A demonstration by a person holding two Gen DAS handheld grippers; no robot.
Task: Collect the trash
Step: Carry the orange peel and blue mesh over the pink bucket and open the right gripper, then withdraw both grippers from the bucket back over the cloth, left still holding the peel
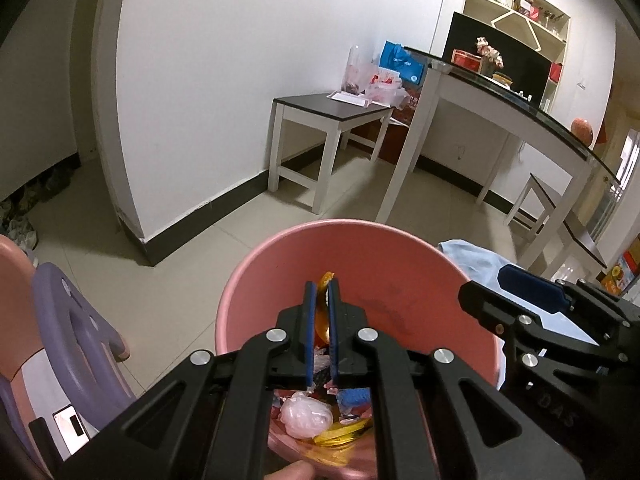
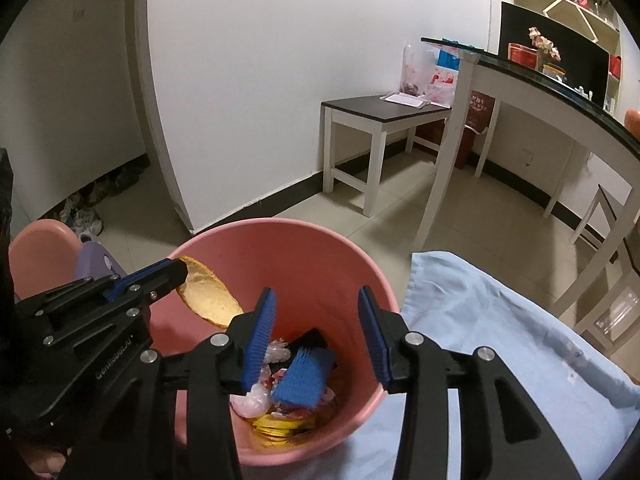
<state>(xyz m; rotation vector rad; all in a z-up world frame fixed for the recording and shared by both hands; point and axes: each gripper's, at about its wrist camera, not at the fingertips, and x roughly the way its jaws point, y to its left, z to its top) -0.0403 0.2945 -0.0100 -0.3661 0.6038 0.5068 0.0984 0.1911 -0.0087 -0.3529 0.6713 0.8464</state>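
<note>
Over pink bin [image 2: 328,264], flat golden wrapper [image 2: 206,294]

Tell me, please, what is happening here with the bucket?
A person is collecting trash with two handheld tongs over a round pink plastic bucket. The left tongs are shut on a flat golden-orange peel-like scrap above the bucket. The right tongs stand open and empty over the rubbish inside, including a blue brush-like piece and crumpled clear plastic.

White walls [image 2: 280,80] with dark skirting are standing ahead of me; a low dark-topped bench [image 2: 380,110] is sitting at one o'clock, a glass-topped table [image 2: 540,80] stretching toward three, over pale floor tiles [image 1: 180,272].
</note>
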